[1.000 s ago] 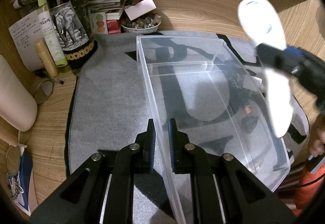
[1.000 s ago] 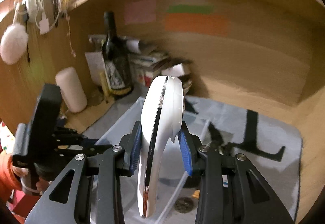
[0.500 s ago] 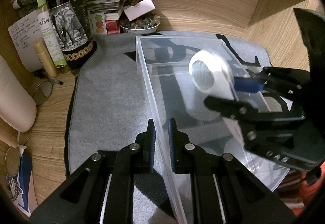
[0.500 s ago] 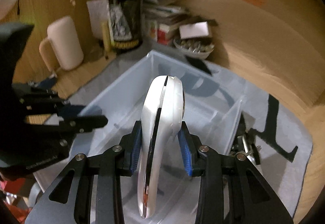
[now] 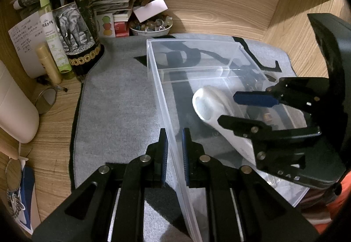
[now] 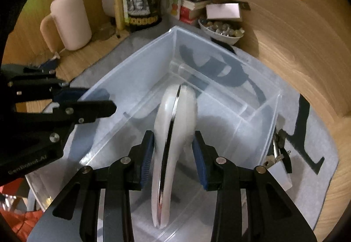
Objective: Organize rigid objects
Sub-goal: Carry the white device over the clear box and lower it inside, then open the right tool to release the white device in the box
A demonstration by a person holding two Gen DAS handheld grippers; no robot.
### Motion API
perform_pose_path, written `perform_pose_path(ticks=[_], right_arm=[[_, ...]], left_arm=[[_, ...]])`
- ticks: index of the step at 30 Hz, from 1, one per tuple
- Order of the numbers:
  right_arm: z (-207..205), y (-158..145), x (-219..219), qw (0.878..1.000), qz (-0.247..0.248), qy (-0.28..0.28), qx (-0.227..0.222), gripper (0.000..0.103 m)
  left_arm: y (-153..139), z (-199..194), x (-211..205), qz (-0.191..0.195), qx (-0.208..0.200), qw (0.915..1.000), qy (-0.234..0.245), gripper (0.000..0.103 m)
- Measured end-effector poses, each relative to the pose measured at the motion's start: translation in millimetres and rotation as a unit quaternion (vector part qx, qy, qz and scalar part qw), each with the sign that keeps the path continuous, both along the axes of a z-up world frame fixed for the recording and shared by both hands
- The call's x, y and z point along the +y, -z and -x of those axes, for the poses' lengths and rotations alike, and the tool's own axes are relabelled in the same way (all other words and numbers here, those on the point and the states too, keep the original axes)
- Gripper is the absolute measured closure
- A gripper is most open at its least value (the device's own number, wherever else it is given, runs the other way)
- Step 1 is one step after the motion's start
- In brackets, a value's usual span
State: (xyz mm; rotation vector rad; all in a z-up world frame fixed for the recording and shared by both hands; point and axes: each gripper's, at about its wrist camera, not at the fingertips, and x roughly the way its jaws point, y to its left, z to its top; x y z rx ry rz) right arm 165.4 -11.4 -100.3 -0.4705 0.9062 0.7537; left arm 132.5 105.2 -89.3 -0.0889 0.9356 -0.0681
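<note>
A clear plastic bin (image 5: 158, 79) with a divider stands on a grey mat (image 5: 118, 110). My left gripper (image 5: 174, 145) is shut on the bin's left wall. A long white handheld device with a chrome seam (image 6: 175, 123) lies inside the bin's large compartment, also in the left wrist view (image 5: 210, 108). My right gripper (image 6: 173, 158) straddles the device inside the bin; its blue pads (image 6: 147, 158) stand slightly apart from the device, so it is open. It shows in the left wrist view (image 5: 248, 108) too.
A wine bottle with an elephant label (image 5: 74, 29), a green tube (image 5: 52, 31), papers and books (image 5: 114, 4), and a bowl of beads (image 5: 151, 24) crowd the back left. A cream mug (image 6: 68, 20) stands left. Small metal items (image 6: 278, 149) lie right of the bin. Wooden walls enclose the desk.
My right gripper has lowered the white device into the bin's large compartment and its jaws have opened off it. My left gripper has stayed shut on the bin wall.
</note>
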Motion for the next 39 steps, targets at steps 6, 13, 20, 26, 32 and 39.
perform_pose_path(ticks=[6,13,20,26,32,39], right_arm=[[2,-14,-10,0.999,-0.02,0.011,-0.025,0.054],[9,-38,-28,0.997,-0.047,0.022,-0.06,0.042],[15,-61,-58,0.991,-0.077,0.051,-0.092,0.04],[19,-70,-94,0.986,-0.089,0.091,-0.107,0.033],[20,-55,-122,0.984,-0.078,0.124,-0.099,0.03],[21,-17,-137,0.988,-0.064,0.128,-0.058,0.03]], left_arm=[[0,0,1,0.0,0.0,1.0,0.0,0.091],[-1,1,2,-0.001,0.0,1.0,0.001,0.091],[-1,3,2,-0.001,0.0,1.0,0.0,0.091],[-1,4,3,-0.003,0.001,1.0,0.0,0.091],[0,5,2,-0.006,0.002,1.0,-0.002,0.091],[-1,4,0,-0.009,0.006,0.9999,-0.006,0.091]])
